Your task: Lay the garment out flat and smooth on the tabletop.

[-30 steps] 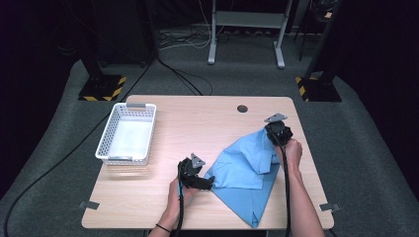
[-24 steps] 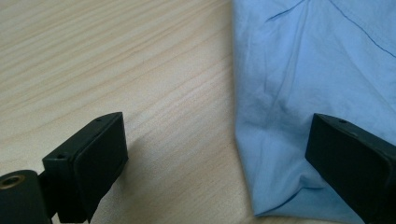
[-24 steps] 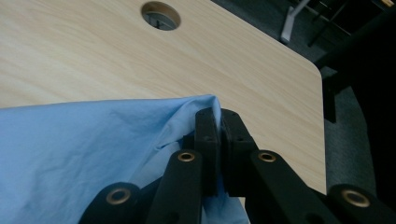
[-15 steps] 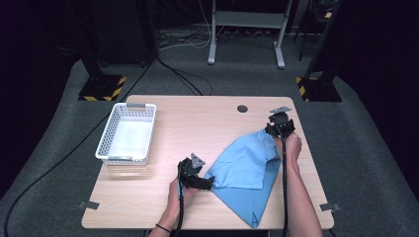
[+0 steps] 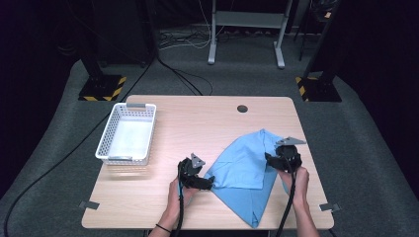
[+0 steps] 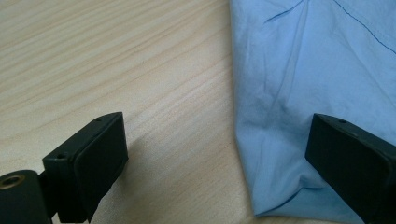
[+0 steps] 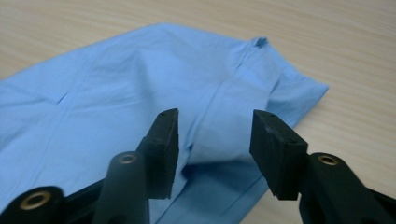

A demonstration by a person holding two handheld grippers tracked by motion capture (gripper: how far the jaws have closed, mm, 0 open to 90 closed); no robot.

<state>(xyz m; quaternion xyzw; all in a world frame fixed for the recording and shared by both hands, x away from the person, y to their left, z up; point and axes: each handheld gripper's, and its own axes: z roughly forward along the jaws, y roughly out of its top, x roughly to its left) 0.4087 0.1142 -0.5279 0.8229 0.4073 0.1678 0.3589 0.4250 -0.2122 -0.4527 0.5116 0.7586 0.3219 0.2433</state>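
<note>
A light blue cloth (image 5: 244,170) lies partly folded on the right half of the wooden table (image 5: 197,118). My left gripper (image 5: 210,183) rests at the cloth's left corner, its jaws wide open. In the left gripper view (image 6: 217,126) that corner (image 6: 299,140) lies between the jaws, with the right pad over its edge. My right gripper (image 5: 271,159) hovers over the cloth's right side. Its jaws (image 7: 215,119) have just been closing and stand partly apart above the cloth (image 7: 116,88), gripping nothing.
A white mesh basket (image 5: 104,148) stands at the table's left. A dark cable hole (image 5: 242,108) sits near the far edge. Bare wood lies between the basket and the cloth. Stands and cables are on the floor beyond.
The right gripper let go of the cloth's far corner and drew back toward the near edge, over the cloth. That corner now lies flat. The left gripper stayed put.
</note>
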